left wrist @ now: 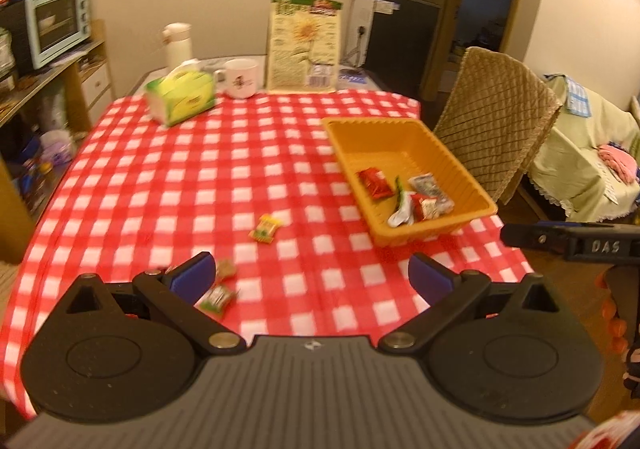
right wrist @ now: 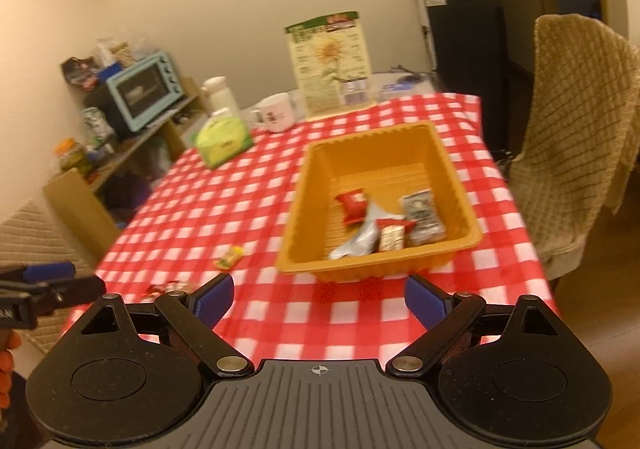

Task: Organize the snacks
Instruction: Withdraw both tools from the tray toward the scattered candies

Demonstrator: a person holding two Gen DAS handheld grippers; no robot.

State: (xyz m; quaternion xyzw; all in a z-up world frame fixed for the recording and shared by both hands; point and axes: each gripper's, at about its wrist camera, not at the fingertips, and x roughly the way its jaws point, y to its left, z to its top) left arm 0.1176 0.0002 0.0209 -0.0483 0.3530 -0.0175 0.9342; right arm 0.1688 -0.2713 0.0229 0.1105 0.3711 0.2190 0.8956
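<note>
Green-wrapped snacks (left wrist: 219,295) lie just beyond my left gripper (left wrist: 310,277), nearer than my right gripper (right wrist: 318,299); both jaws wide, empty.

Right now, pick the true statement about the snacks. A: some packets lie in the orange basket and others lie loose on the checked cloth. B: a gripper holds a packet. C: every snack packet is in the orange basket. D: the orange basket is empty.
A: packets lie in the orange basket, while a yellow packet and others lie on the checked cloth.
</note>
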